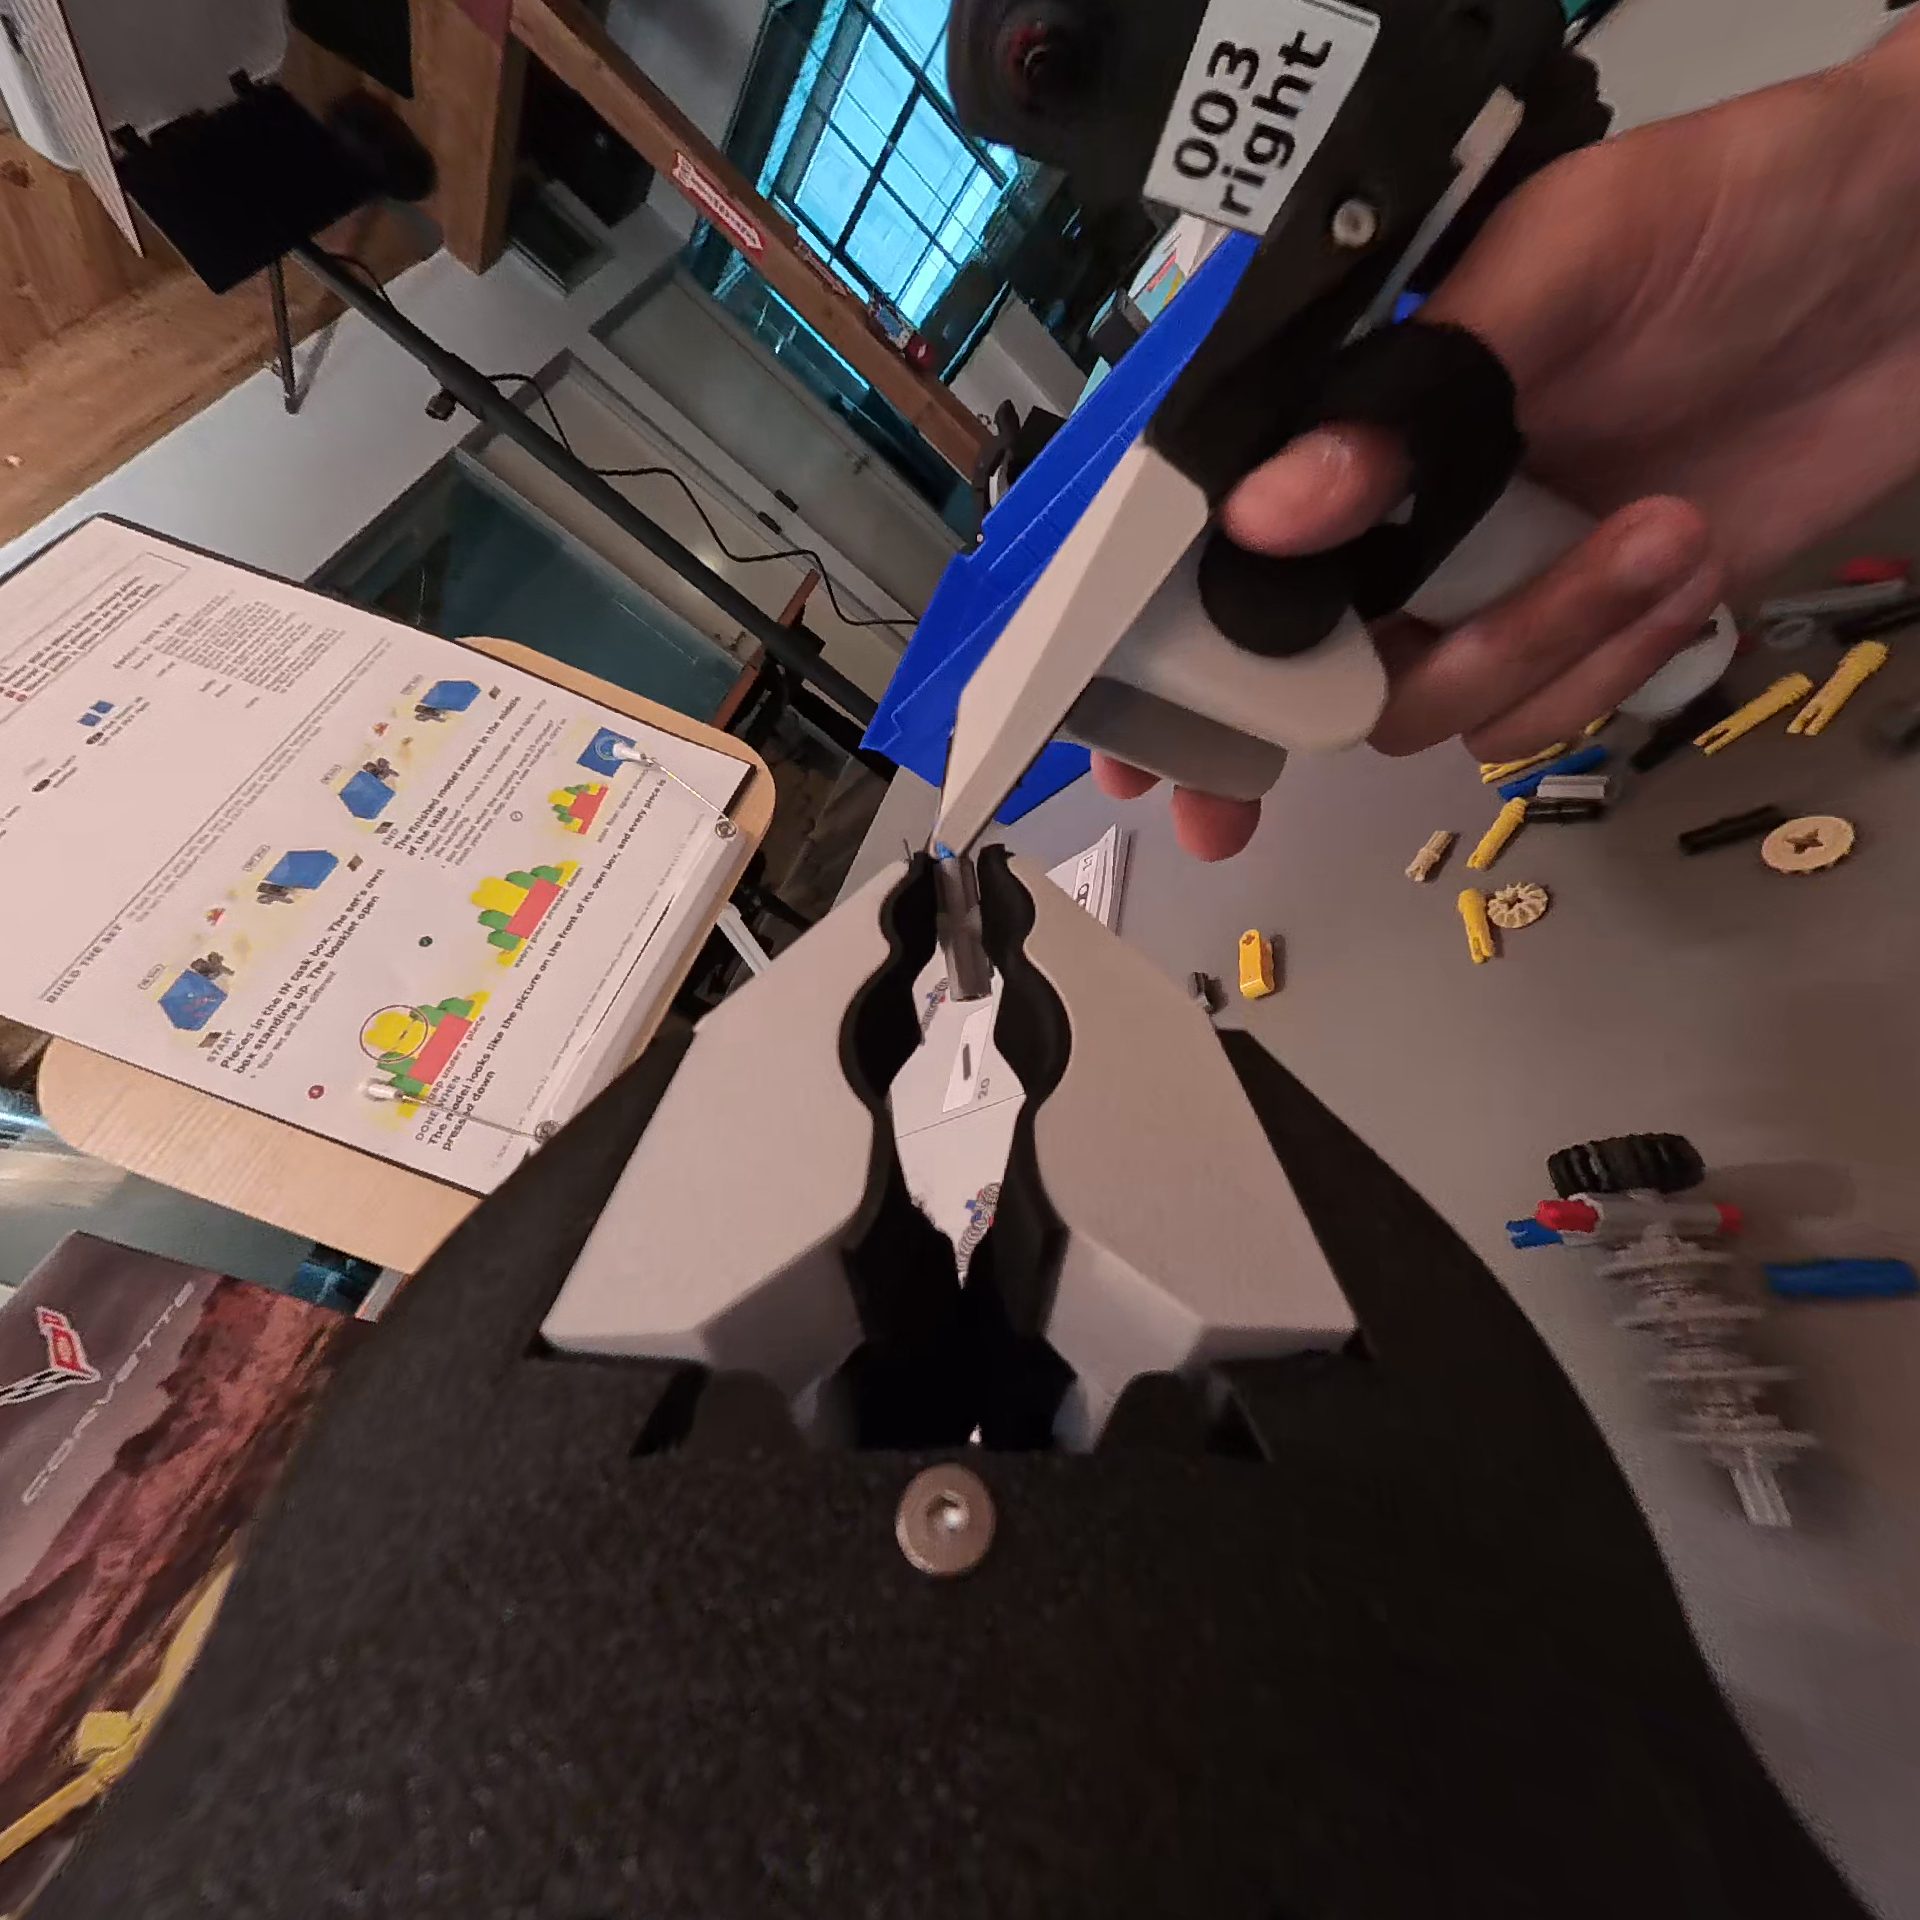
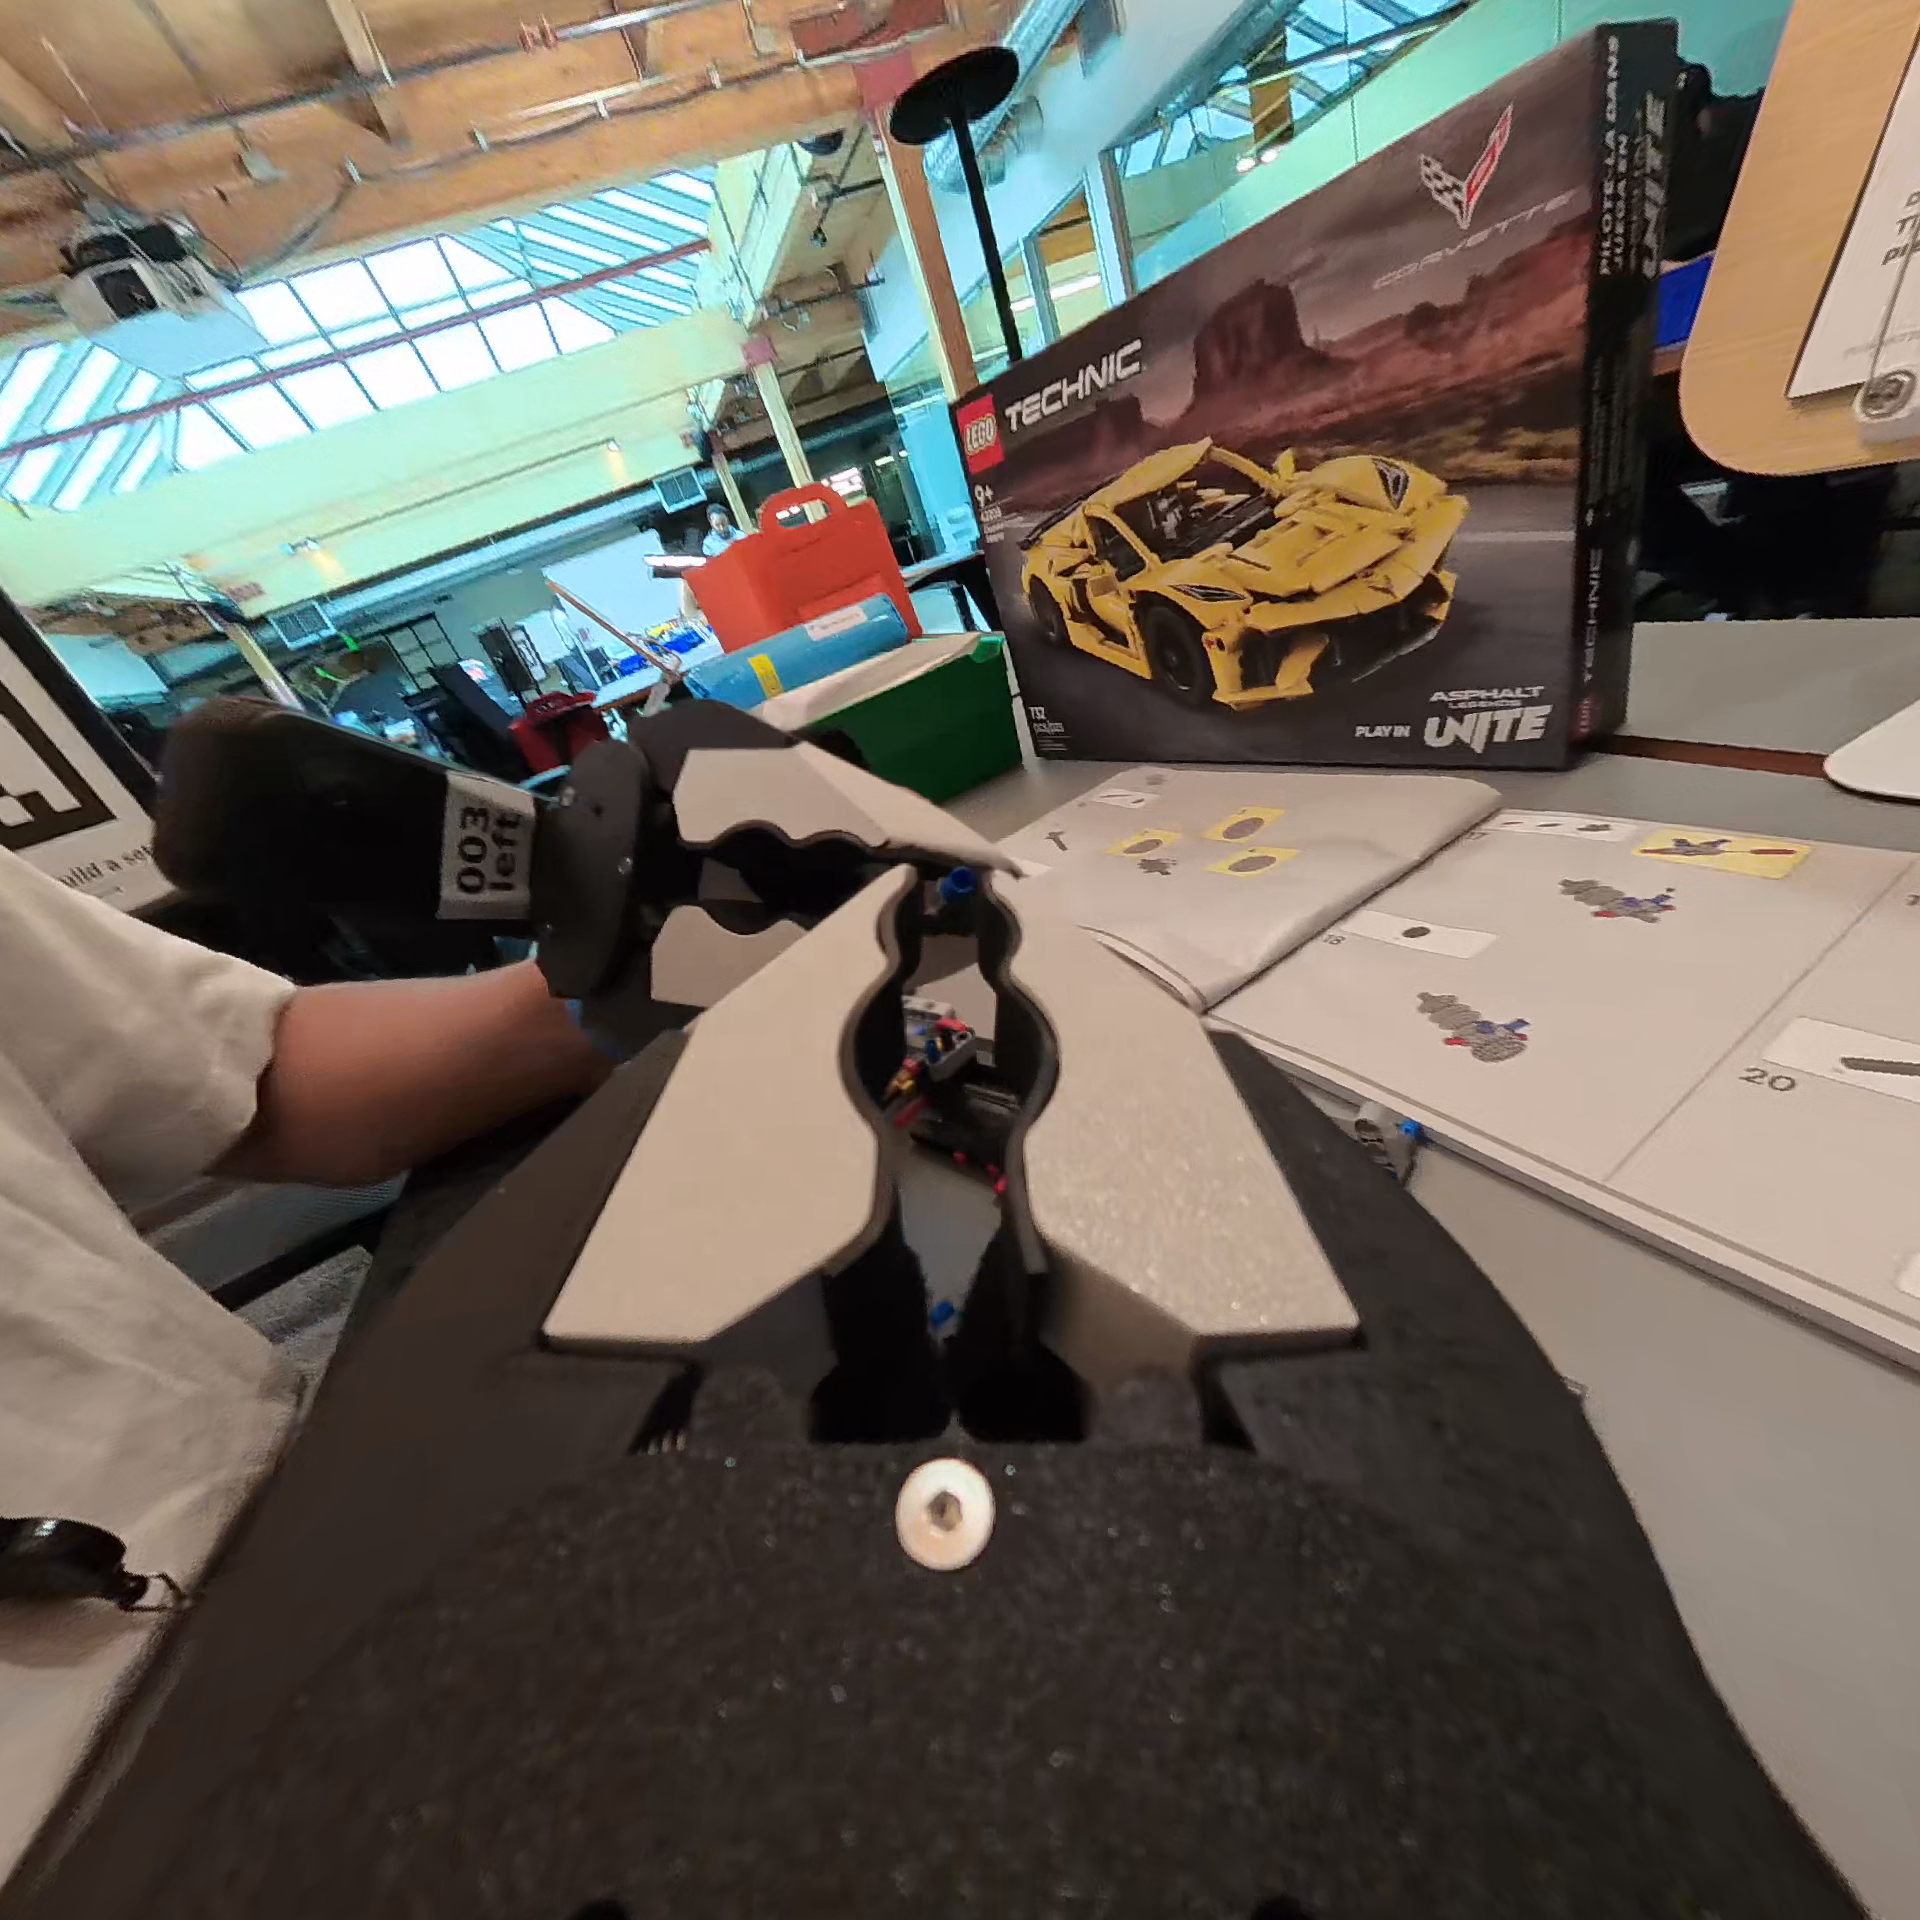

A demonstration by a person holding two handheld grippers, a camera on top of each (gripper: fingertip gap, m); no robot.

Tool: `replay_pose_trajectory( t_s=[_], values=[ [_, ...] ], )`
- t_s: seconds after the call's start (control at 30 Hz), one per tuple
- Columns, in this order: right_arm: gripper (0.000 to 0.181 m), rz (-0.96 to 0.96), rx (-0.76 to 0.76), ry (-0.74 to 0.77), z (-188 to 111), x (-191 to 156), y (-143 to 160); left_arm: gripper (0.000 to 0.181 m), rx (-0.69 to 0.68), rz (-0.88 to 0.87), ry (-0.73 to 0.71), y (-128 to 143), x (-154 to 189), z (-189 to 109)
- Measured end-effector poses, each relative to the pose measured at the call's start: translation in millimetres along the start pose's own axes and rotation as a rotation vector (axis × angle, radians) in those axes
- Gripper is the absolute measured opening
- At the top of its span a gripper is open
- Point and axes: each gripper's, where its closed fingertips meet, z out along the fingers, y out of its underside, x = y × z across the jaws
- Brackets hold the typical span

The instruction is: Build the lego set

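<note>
Here the left claw (image 1: 958, 883) pinches a small grey connector (image 1: 961, 925) above the tabletop (image 1: 1455, 1039), the right claw (image 2: 951, 883) nips its blue pin (image 2: 958, 886), and any skewed push could pop both loose.

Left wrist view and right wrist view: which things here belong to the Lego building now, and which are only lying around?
In use:
- left tool, shut on the grey connector
- right tool, tip at the blue pin
- open instruction booklet

Lying about:
- yellow pins
- tan gears
- black wheel
- set box
- blue bin
- laminated sheet
</note>
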Motion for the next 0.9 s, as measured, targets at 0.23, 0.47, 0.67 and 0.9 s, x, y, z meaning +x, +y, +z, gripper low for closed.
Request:
replay_pose_trajectory(
  t_s=[0.23,0.47,0.67,0.9],
  values=[
    [0.003,-0.005,-0.027,0.009,0,2,4,0.007,-0.04,0.039,-0.025,5,-1,2],
    [0.002,-0.3,-0.085,0.229,3,12,6,0.007,-0.115,0.028,-0.052,16,-2,6],
    [0.002,-0.357,-0.113,0.283,4,15,8,0.006,-0.133,0.078,-0.08,21,-4,6],
    [0.004,-0.316,0.049,0.141,-2,-8,-13,0.007,0.032,-0.184,0.009,-2,-8,-2]
  ],
)
